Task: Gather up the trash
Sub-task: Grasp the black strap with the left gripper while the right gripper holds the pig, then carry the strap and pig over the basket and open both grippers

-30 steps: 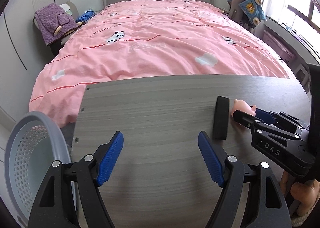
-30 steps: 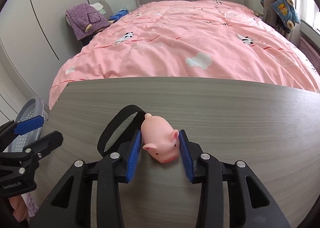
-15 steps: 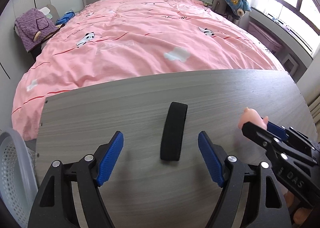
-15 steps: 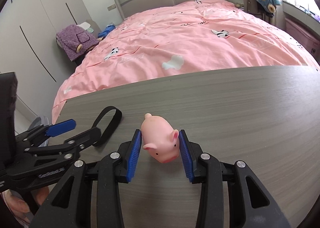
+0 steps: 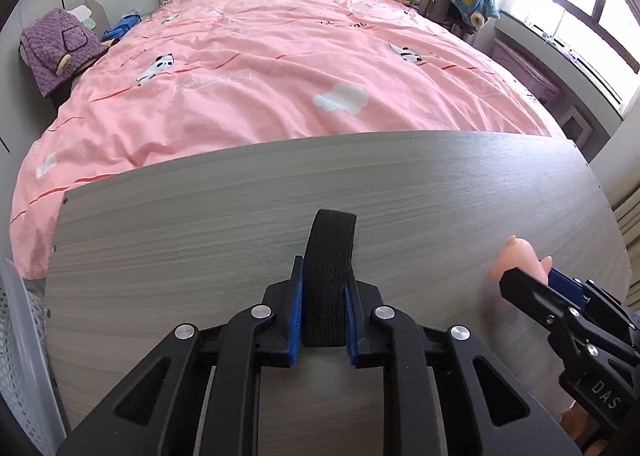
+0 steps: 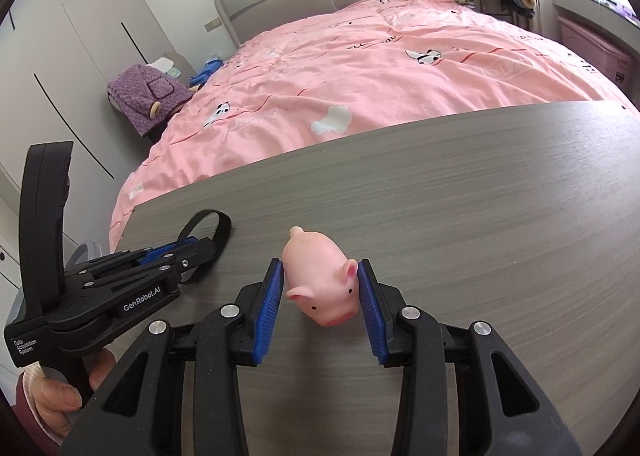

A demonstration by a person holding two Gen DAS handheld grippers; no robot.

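A black elastic band loop (image 5: 329,264) stands on edge on the grey wooden table (image 5: 200,232). My left gripper (image 5: 323,296) is shut on its near end, both blue pads pressed against it. In the right wrist view the same black band (image 6: 216,234) pokes out past the left gripper (image 6: 188,252) at the left. A pink rubber pig (image 6: 320,280) is held between the blue pads of my right gripper (image 6: 322,288), snout toward the camera. From the left wrist view the pig (image 5: 520,260) shows at the right edge, in the right gripper (image 5: 532,276).
A perforated grey basket (image 5: 20,356) stands beside the table's left edge. Beyond the table lies a bed with a pink quilt (image 5: 280,68). A hand (image 6: 60,388) grips the left tool's handle. A purple garment (image 6: 148,100) rests at the bedside.
The left gripper came forward over the black band and its jaws went from wide open to shut on it. The right gripper kept hold of the pig and shifted right, rolling slightly.
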